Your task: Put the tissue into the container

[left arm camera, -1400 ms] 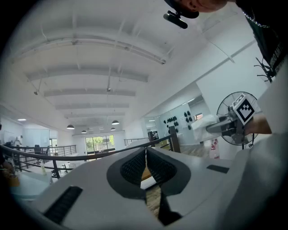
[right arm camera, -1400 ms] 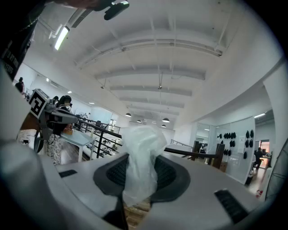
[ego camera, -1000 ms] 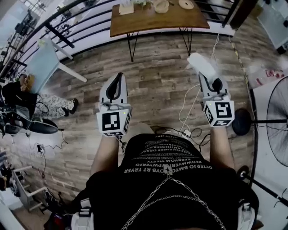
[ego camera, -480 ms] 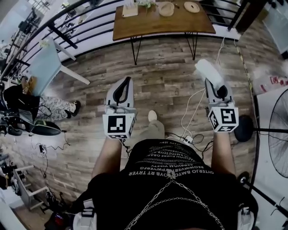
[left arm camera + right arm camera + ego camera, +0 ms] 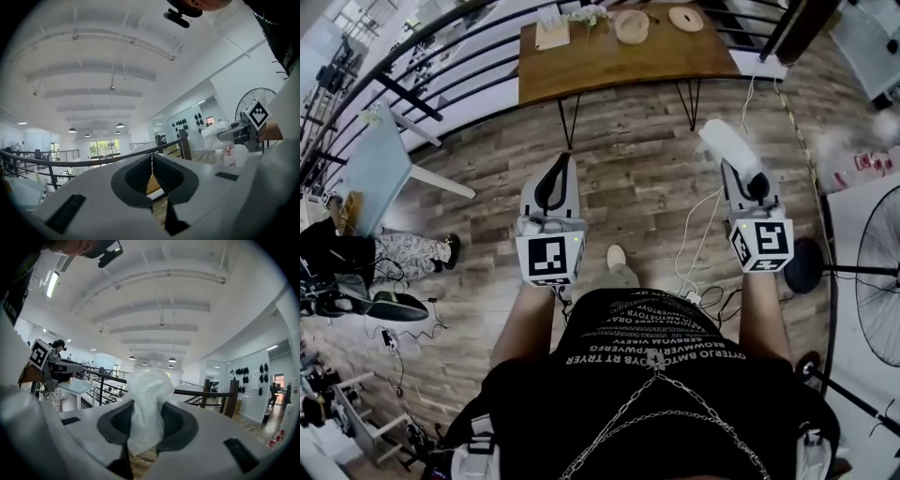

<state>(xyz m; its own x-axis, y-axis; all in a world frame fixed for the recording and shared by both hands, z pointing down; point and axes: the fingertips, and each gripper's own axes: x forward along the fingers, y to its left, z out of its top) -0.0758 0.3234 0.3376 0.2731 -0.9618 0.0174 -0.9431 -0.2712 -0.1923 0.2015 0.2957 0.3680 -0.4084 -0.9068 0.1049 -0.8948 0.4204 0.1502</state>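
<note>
Gripping the tissue (image 5: pixel 146 399) in the right gripper (image 5: pixel 145 423), jaws pinched on its lower part, loose upper half puffing out above. Held high over the wooden floor (image 5: pixel 628 178), well apart from the counter (image 5: pixel 581 70) ahead. Left gripper (image 5: pixel 151 174) closed on nothing, jaws pressed together, raised level beside the right.

On the counter's far side: a round wooden container (image 5: pixel 631 25), a flat round lid or dish (image 5: pixel 686 16) near it, a pale box (image 5: pixel 553 36) (too small to say more). Probably the round one as the target, though not certain from here.

Judged as mid-carry, the drop not yet begun.

Risks from here:
- Losing the tissue on the way, being a light sheet caught only by a fold, with a standing fan (image 5: pixel 877 272) close on the right, if running.
- Catching a foot in the cables (image 5: pixel 694 296) strewn over the floor just ahead.
- Releasing too high above the container and seeing the sheet drift past the rim.
- Opening the jaws only to find the tissue clinging to the ribbed pads.

Worth lowering right to the rim before letting go.
</note>
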